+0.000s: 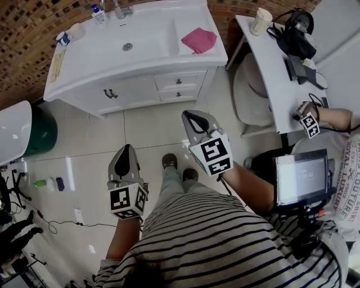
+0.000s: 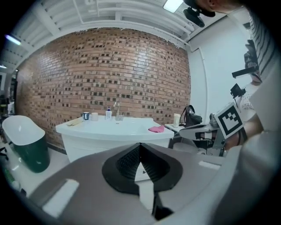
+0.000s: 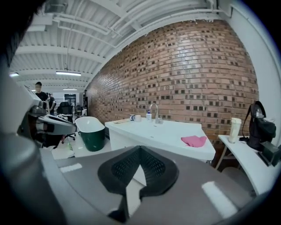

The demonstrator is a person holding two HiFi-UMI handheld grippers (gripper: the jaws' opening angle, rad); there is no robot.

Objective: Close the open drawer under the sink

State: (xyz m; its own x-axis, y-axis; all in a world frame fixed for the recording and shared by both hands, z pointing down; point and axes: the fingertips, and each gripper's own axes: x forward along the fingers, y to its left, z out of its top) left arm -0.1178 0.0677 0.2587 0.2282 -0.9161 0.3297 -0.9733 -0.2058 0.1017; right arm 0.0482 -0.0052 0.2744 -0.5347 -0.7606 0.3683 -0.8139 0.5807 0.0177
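The white sink cabinet (image 1: 135, 93) stands ahead against the brick wall. Two small drawers (image 1: 180, 81) with dark handles sit in its right part; from here I cannot tell how far out either one stands. My left gripper (image 1: 126, 149) is held over the tiled floor well short of the cabinet, shut and empty. My right gripper (image 1: 189, 116) is closer, just below the drawers, also shut and empty. In the left gripper view the gripper (image 2: 140, 145) points at the cabinet (image 2: 101, 147). In the right gripper view the gripper (image 3: 139, 148) hides the cabinet's (image 3: 117, 140) front.
A pink cloth (image 1: 198, 40), a faucet (image 1: 118, 8), a bottle (image 1: 98, 13) and a cup (image 1: 63, 38) are on the sink top. A green-and-white tub (image 1: 19, 132) stands left. A white desk (image 1: 273, 67) and chair (image 1: 250, 90) stand right, with another person's arm (image 1: 332, 117).
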